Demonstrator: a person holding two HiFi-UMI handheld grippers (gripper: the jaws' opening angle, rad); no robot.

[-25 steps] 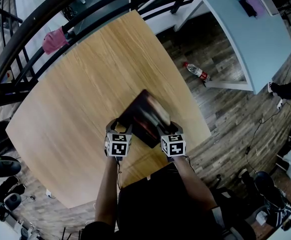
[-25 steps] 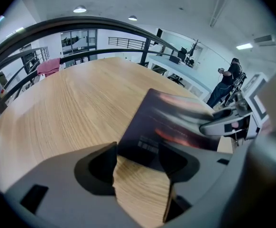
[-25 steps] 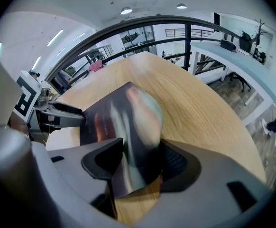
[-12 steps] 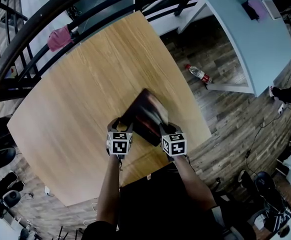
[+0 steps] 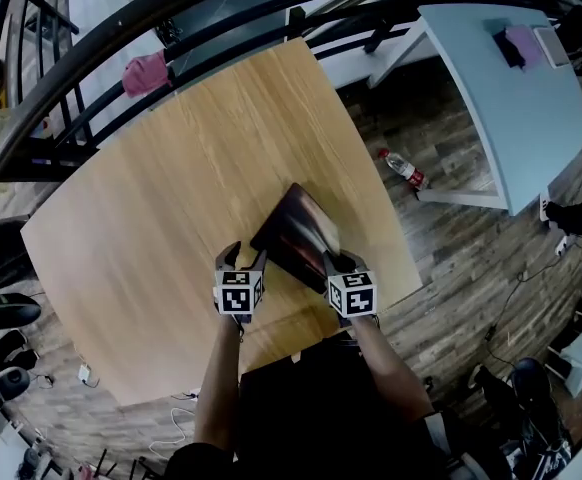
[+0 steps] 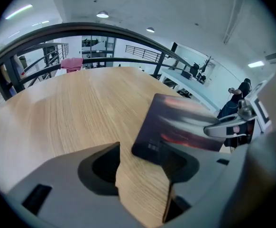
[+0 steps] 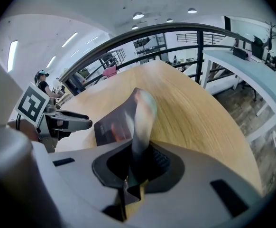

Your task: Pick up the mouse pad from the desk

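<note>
**Head view:** The pad [image 5: 293, 236], a thin dark rectangle with a reddish print, sits near the front edge of the desk [image 5: 161, 188], a pale wood-grain top. Its right side is tilted up off the wood. The right gripper [image 5: 339, 265] is at that side, and the left gripper [image 5: 243, 258] is at the near left corner.

**Left gripper view:** The jaws are wide apart with only bare wood between them. The pad's corner lies just beside one jaw tip.

**Right gripper view:** The jaws are closing on the pad's edge, which is pinched between them and curls upward, so the sheet is soft.

**Judgement:** The grasp is in hand. The next move calls for a steady lift, as the limp sheet will likely droop.
</note>
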